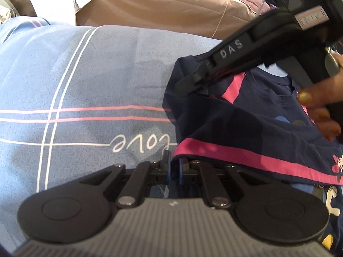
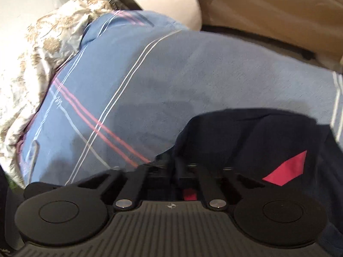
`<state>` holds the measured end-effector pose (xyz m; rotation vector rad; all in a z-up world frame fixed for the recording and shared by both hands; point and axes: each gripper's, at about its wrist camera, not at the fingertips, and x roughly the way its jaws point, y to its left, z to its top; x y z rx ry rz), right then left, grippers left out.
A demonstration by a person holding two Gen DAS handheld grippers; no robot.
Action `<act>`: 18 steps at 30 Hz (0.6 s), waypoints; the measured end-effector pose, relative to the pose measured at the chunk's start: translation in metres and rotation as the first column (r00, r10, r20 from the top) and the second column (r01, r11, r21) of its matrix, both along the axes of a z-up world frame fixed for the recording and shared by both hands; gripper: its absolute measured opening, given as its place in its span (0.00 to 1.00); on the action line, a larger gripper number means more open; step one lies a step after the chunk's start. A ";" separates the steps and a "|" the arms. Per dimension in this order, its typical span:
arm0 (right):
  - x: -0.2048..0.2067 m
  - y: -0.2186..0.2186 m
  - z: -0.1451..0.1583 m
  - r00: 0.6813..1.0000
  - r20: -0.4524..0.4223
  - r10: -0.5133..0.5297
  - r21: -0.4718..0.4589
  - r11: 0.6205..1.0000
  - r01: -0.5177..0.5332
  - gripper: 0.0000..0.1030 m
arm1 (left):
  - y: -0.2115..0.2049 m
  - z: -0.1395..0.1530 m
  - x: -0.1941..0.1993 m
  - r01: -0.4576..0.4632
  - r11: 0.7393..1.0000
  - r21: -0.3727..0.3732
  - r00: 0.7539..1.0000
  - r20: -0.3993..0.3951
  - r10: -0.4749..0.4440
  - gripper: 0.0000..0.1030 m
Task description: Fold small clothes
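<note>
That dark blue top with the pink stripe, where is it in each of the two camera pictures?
Left wrist view: the navy top fills the right side, its upper corner pinched by the right gripper, its pink-striped edge at the left gripper.
Right wrist view: the same top sits bottom right, dark with a pink patch, bunched over the right gripper.
Shared landmark: the blue sheet with pink and white lines.

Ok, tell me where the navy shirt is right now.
The navy shirt lies on the blue bedsheet, right side of the left wrist view, pinched by the left gripper and right gripper.
</note>
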<state>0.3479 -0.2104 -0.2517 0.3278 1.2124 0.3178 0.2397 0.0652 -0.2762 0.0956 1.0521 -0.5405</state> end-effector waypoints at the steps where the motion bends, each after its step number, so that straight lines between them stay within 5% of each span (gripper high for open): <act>1: 0.002 -0.005 0.008 1.000 0.020 -0.017 -0.002 1.000 0.017 0.03 | 0.002 0.000 -0.001 -0.006 1.000 -0.007 1.000 -0.003 0.006 0.07; 3: 0.012 -0.016 0.026 0.998 0.040 -0.044 0.068 0.997 0.042 0.02 | 0.006 -0.001 0.000 -0.026 0.999 -0.025 1.000 -0.013 0.025 0.07; 9: 0.037 -0.027 0.057 0.994 0.095 -0.054 0.079 0.996 0.046 0.02 | 0.008 -0.003 0.000 -0.041 0.999 -0.030 0.999 -0.022 0.041 0.07; 13: 0.052 -0.027 0.036 0.999 0.053 -0.001 -0.049 0.999 0.004 0.04 | 0.007 -0.007 0.001 -0.040 0.999 -0.021 0.999 -0.031 0.039 0.08; 14: 0.051 -0.028 0.031 0.999 0.040 0.000 -0.051 0.999 0.002 0.12 | 0.007 -0.006 0.001 -0.038 0.999 -0.017 0.999 -0.029 0.038 0.09; 16: 0.039 -0.037 0.034 0.998 0.050 -0.037 0.049 0.998 0.034 0.44 | 0.006 -0.005 0.000 -0.026 1.000 -0.003 0.999 -0.023 0.026 0.09; 18: 0.023 -0.043 0.041 0.997 0.072 -0.026 0.136 0.991 0.016 0.57 | 0.007 -0.006 -0.001 -0.017 1.000 0.003 1.000 -0.018 0.017 0.09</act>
